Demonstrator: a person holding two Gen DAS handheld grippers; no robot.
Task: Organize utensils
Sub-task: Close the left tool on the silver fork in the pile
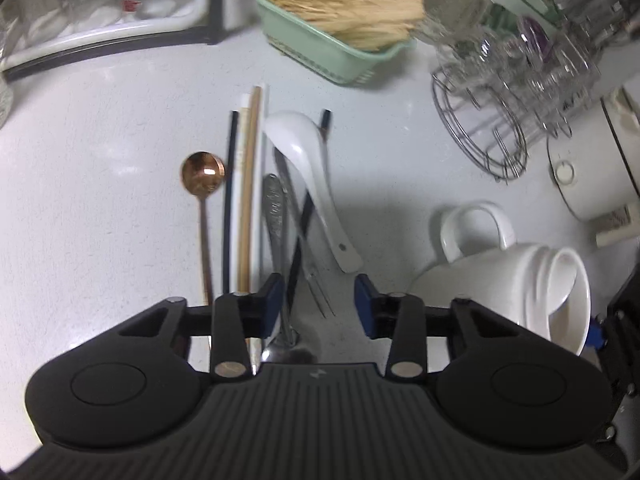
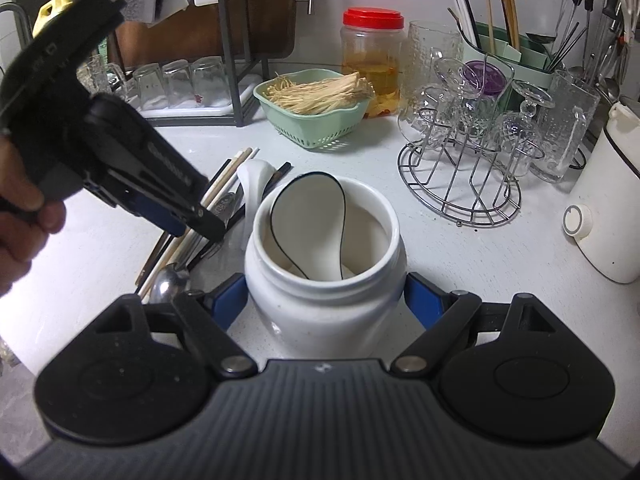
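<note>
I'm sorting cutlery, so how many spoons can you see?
4: copper round-bowled spoon leftmost on the counter, white ceramic soup spoon among the pile, steel spoon nearby, black-rimmed white spoon inside the white jar. Others may be hidden.

A green basket (image 2: 316, 120) of noodles sits near a red-lidded jar (image 2: 372, 60).

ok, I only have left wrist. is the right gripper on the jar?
Observer: Right gripper straddles the jar, one pad on each side; I cannot tell if they touch.
Operator: Anything in it?
Observer: One black-rimmed spoon, bowl end up.
Operator: Any other holder around?
Observer: Green caddy holding chopsticks, back right behind the glass rack.
</note>
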